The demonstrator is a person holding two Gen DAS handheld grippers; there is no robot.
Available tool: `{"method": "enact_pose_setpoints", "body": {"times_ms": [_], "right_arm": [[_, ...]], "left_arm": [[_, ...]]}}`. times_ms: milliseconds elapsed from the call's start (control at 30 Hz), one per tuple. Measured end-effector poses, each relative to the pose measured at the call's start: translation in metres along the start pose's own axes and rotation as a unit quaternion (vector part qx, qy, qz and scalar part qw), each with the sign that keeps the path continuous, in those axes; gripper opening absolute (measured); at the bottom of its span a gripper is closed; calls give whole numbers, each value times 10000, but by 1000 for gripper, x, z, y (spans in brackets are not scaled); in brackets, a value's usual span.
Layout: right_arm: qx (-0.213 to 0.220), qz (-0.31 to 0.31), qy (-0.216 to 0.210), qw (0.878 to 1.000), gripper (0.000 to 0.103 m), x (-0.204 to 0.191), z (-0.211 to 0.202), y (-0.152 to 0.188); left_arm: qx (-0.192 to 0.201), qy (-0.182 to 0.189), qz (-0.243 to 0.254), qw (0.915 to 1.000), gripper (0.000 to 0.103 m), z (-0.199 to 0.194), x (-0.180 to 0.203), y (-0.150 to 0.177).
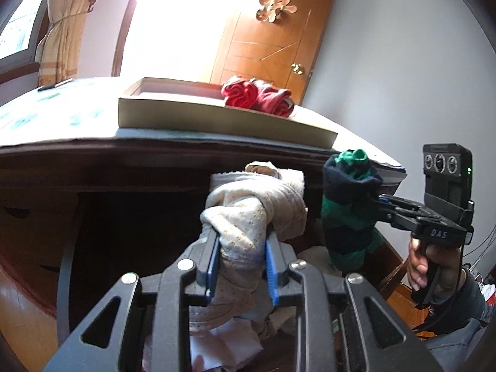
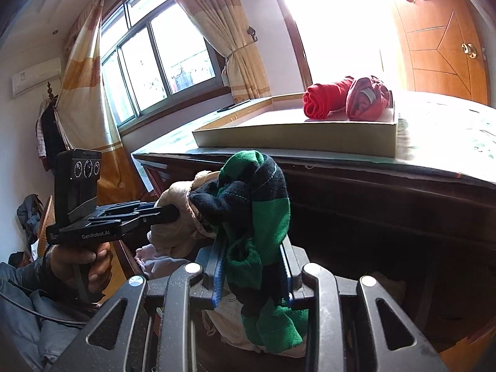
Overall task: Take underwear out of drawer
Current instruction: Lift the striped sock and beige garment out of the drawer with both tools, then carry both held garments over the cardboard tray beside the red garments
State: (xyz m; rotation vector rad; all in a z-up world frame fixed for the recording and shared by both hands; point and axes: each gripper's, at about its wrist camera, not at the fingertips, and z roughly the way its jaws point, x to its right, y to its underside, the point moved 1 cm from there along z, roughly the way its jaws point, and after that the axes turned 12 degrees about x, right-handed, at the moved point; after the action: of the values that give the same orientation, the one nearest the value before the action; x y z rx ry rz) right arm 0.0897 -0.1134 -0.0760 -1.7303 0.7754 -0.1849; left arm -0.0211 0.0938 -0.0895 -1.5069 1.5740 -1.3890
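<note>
The underwear (image 1: 248, 217) in the left hand-held gripper (image 1: 241, 266) was cream with a fine pattern of small tan dots. The other underwear (image 2: 257, 204) in the right hand-held gripper (image 2: 252, 266) carried broad bands of bright green and dark navy. Both grippers were black, with blue pads (image 1: 212, 266) on the inner faces of the fingers. On the counter (image 2: 449, 142), whose top was pale with faint green markings, sat a beige tray (image 2: 294, 142) holding two rolled garments: one plain red (image 2: 325, 97), one a duller pinkish red (image 2: 369, 99). The counter's front was dark brown wood. The door (image 2: 446, 46) was orange-brown wood with a brass knob (image 2: 469, 50). The curtains (image 2: 217, 31) were cream with yellow-orange bands.
</note>
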Motion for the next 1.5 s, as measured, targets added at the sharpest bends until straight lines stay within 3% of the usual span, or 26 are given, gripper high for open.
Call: {"method": "enact_pose_setpoints", "body": {"times_ms": [467, 1067, 1500], "right_arm": [[161, 266, -177, 9994, 31, 2, -1, 3], [445, 582, -412, 9965, 31, -1, -5, -7], [553, 634, -490, 9952, 31, -2, -7, -16]], "left_arm": [[413, 4, -98, 9991, 23, -17, 4, -12], [887, -262, 49, 9957, 23, -40, 9, -26], [1062, -294, 108, 9939, 23, -48, 11, -34]]}}
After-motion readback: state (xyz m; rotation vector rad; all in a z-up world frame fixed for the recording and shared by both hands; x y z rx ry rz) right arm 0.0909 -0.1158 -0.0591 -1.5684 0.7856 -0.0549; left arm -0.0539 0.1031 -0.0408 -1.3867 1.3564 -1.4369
